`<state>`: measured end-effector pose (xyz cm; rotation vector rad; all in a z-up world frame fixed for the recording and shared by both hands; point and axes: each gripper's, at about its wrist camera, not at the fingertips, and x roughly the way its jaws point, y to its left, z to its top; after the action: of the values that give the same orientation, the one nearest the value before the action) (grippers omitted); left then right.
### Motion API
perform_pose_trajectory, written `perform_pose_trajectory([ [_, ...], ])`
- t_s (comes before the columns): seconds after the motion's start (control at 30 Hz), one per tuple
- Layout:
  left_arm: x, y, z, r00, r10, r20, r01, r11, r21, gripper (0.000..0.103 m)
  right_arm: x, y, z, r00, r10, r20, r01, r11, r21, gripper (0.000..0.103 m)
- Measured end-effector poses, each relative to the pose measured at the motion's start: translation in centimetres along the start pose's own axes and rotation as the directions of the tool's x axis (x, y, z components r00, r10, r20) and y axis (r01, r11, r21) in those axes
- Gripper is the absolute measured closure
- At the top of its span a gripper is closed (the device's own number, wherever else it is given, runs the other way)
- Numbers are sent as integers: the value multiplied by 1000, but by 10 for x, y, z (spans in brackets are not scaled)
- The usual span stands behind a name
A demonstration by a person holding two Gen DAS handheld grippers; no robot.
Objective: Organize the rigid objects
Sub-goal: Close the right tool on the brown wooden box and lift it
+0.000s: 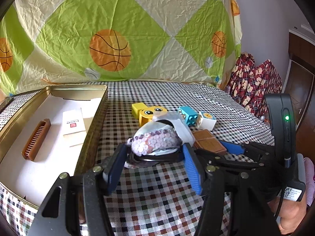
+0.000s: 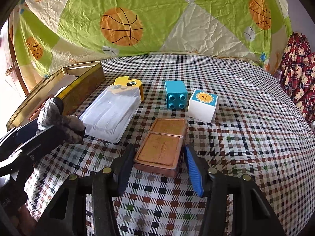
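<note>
We see 2 handheld grippers over a checkered surface (image 2: 246, 137): our right gripper (image 2: 157, 169) has its jaws straddling a flat brown case (image 2: 163, 143), seemingly touching its sides, though we cannot tell if they truly clamp, while our left gripper (image 1: 153, 161) has its jaws clenched on a clear plastic box (image 1: 157, 137) of small beads. Both things lie just right of the open gold tin (image 1: 94, 118) holding a comb (image 1: 36, 139). We judge the shallow case could slip or tilt from a weak pinch when lifted, and the 2 grippers, working close together, might collide.
</note>
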<state>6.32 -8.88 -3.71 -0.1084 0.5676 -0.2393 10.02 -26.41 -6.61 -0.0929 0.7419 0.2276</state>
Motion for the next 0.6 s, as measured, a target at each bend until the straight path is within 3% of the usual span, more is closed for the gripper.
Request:
perform_pose_trajectory([
  [0.07, 0, -1, 0, 1000, -1, 1, 1, 1000, 0, 45, -2, -1, -1, 1000, -2, 11, 2, 1000, 3, 55],
  [0.2, -1, -1, 0, 1000, -2, 4, 2, 1000, 2, 45, -4, -1, -2, 1000, 1, 29, -1, 1000, 3, 56],
  [0.37, -1, -2, 0, 1000, -5, -6, 5, 1000, 5, 45, 6, 1, 1, 999, -21, -29, 21, 1000, -6, 56],
  [0.4, 0, -2, 0, 1000, -7, -8, 7, 1000, 6, 45, 9, 2, 2, 998, -33, -47, 32, 999, -13, 55],
  [0.47, 1, -3, 0, 1000, -9, -15, 9, 1000, 7, 45, 14, 5, 5, 996, -40, -74, 38, 999, -33, 38],
  [0.6, 3, -2, 1, 1000, -9, -25, 9, 1000, 2, 45, 22, 7, 12, 993, -82, -87, 79, 996, -41, 38],
])
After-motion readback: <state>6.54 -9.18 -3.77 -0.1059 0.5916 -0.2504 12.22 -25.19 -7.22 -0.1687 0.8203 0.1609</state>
